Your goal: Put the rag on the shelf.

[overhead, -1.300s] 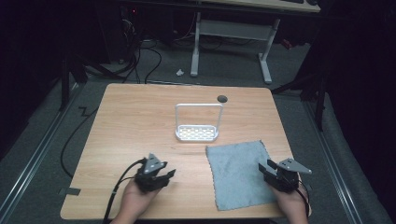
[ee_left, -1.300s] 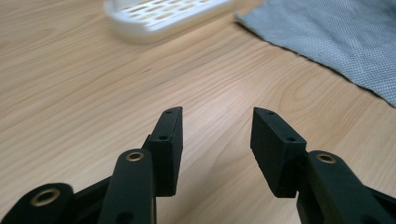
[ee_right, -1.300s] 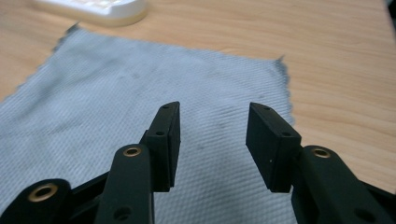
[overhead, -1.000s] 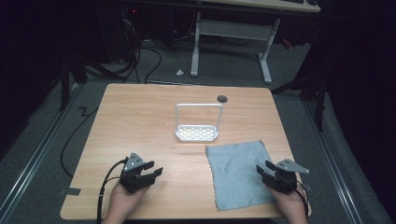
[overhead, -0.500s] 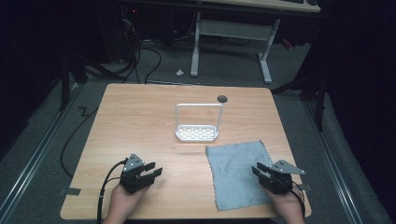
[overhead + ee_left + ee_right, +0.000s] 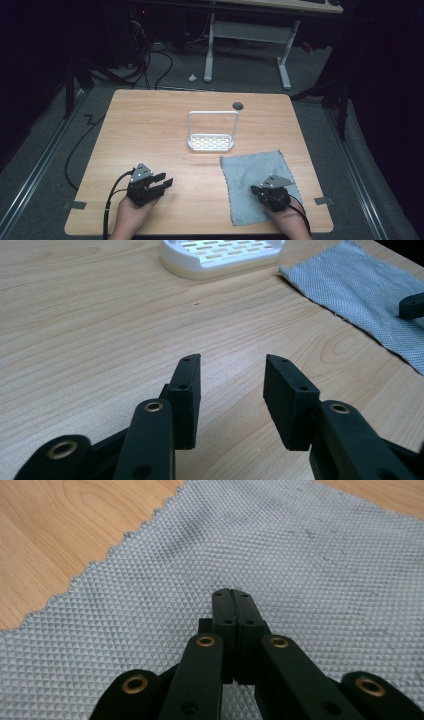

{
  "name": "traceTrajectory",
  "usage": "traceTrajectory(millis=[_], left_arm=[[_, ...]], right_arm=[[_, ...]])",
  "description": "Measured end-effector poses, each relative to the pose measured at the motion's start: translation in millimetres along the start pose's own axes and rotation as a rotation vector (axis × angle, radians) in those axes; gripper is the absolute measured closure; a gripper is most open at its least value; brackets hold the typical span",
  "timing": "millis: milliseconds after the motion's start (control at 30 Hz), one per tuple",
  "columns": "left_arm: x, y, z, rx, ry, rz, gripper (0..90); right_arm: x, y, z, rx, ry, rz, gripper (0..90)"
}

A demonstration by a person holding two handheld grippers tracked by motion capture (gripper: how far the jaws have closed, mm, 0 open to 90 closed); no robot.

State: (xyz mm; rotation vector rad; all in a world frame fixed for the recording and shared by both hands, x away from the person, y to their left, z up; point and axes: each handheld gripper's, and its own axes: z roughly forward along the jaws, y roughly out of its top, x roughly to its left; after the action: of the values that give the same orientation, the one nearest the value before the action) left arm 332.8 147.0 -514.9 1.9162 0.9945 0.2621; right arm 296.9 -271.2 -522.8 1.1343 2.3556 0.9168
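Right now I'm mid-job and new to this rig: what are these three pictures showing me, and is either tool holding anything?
No robot here: a person holds a black two-jaw tool in each hand. The high view looks down on the light wooden table. On it lie a white slotted plastic tray with an upright wire handle and a grey textured cloth. The other two pictures come from cameras riding on the tools. The left tool hangs over bare wood, jaws apart, empty. The right tool is over the cloth, jaws closed together, with nothing visibly pinched.
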Motion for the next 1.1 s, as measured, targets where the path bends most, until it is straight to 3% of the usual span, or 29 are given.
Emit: traceTrajectory(millis=[200,567,700,767,933,1100], left_arm=[[-0.1,0.3,-0.6,-0.003,0.002,-0.001,58.2],[-5.4,-8.9,-8.3,0.005,0.023,0.017,58.0],[-14.3,-9.5,-5.9,0.015,0.006,0.039,57.3],[-21.3,-7.6,-2.6,0.017,-0.014,0.053,57.5],[-43.2,-1.2,13.8,0.046,-0.077,0.088,62.6],[-69.7,3.7,37.5,0.117,-0.124,0.163,85.1]], right_arm=[[5.4,2.6,2.9,-0.006,0.024,-0.010,90.0],[44.6,29.6,27.8,-0.015,0.126,-0.141,90.0],[55.6,36.9,34.1,-0.020,0.138,-0.201,90.0],[55.4,36.5,30.6,-0.042,0.109,-0.219,90.0],[25.5,24.9,6.8,-0.109,0.034,-0.100,90.0],[-0.8,1.4,-16.2,-0.134,-0.038,0.010,90.0]])
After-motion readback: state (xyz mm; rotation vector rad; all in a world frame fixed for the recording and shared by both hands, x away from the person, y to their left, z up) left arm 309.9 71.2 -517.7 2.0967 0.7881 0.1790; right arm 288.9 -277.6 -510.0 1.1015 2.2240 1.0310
